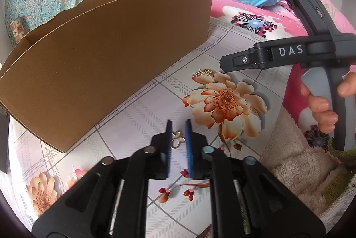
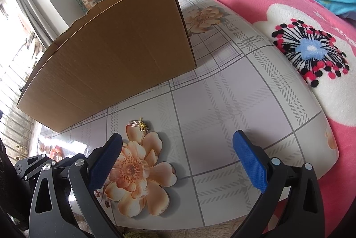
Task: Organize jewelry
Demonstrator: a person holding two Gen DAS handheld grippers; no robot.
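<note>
Left wrist view: the left gripper [image 1: 178,126] points down at a floral tablecloth [image 1: 138,109], its blue pads drawn narrow around a small gold ornament [image 1: 178,139]; whether the pads press on it cannot be told.
Second piece: a gold comb-like clip [image 1: 203,73] lies well apart, farther up the cloth, beside a printed orange flower.
Box: one open cardboard box [image 1: 106,49] stands to the left, its inside hidden.
Other hand: the right gripper's body is seen side-on, held by a hand [image 1: 322,104]; its jaws cannot be read from here.

Right wrist view: the right gripper [image 2: 178,144] hangs over the cloth with its jaws wide and nothing between them.
Clip: it rests just ahead of the left-hand pad, near the box's front wall.

Handling: both pieces look light, thin and stiff, likely to skid on the glossy cloth and bend if squeezed hard; a gentle pinch across the ornament's looped wire seems best.
Count: two jewelry pieces, one box, two grippers.
</note>
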